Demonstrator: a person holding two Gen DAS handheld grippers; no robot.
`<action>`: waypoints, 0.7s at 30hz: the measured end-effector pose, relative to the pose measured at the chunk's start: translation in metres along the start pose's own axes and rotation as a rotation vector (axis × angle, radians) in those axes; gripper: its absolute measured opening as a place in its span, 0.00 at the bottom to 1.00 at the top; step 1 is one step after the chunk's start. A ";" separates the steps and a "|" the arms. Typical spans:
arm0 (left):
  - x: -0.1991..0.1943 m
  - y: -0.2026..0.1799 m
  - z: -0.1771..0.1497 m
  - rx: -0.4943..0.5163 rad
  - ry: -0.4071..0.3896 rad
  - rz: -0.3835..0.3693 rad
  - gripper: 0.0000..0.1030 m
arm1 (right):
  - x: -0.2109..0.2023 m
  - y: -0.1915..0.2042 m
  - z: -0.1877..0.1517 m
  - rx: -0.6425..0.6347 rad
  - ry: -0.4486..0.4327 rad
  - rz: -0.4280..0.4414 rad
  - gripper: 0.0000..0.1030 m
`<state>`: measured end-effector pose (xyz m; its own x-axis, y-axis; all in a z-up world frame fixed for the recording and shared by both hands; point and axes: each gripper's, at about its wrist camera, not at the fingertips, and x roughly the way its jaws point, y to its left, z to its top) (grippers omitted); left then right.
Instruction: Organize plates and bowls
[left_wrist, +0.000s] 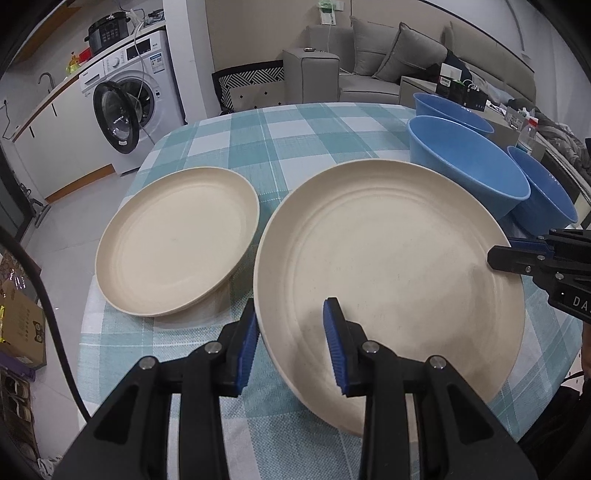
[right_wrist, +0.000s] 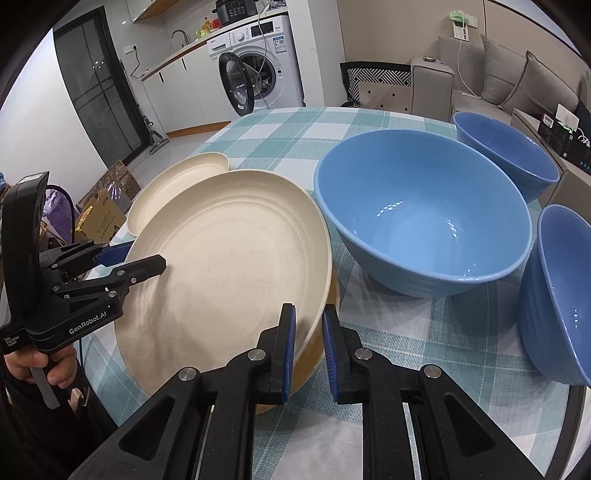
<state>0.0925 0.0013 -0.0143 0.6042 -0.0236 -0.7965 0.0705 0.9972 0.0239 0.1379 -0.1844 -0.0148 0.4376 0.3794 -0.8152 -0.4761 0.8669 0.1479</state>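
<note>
A large cream plate (left_wrist: 391, 258) (right_wrist: 229, 266) is held between both grippers above the checked table (left_wrist: 295, 125). My left gripper (left_wrist: 291, 332) straddles its near-left rim, one pad outside and one inside, shut on it. It also shows in the right wrist view as the left gripper (right_wrist: 144, 258). My right gripper (right_wrist: 309, 321) is shut on the plate's right rim; the left wrist view shows the right gripper (left_wrist: 498, 254) there. A second cream plate (left_wrist: 177, 243) (right_wrist: 177, 184) lies to the left, partly hidden in the right wrist view. Three blue bowls (left_wrist: 469, 166) (right_wrist: 424, 214) stand to the right.
The far bowl (right_wrist: 509, 155) and the near-right bowl (right_wrist: 557, 295) crowd the table's right edge. A washing machine (left_wrist: 129, 110), a sofa (left_wrist: 388, 66) and cardboard boxes (right_wrist: 107, 214) on the floor surround the table. A person's hand (right_wrist: 40, 365) grips the left tool.
</note>
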 end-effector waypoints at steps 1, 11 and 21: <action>0.001 -0.001 -0.001 0.004 0.003 0.005 0.32 | 0.001 0.000 0.000 -0.002 0.002 -0.002 0.16; 0.008 -0.003 -0.003 0.026 0.034 0.011 0.33 | 0.012 0.004 -0.006 -0.032 0.034 -0.043 0.16; 0.014 -0.007 -0.005 0.054 0.056 0.025 0.35 | 0.022 0.011 -0.007 -0.057 0.049 -0.091 0.19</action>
<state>0.0962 -0.0056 -0.0288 0.5607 0.0072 -0.8280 0.0995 0.9921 0.0760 0.1372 -0.1689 -0.0346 0.4439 0.2823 -0.8504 -0.4793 0.8767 0.0408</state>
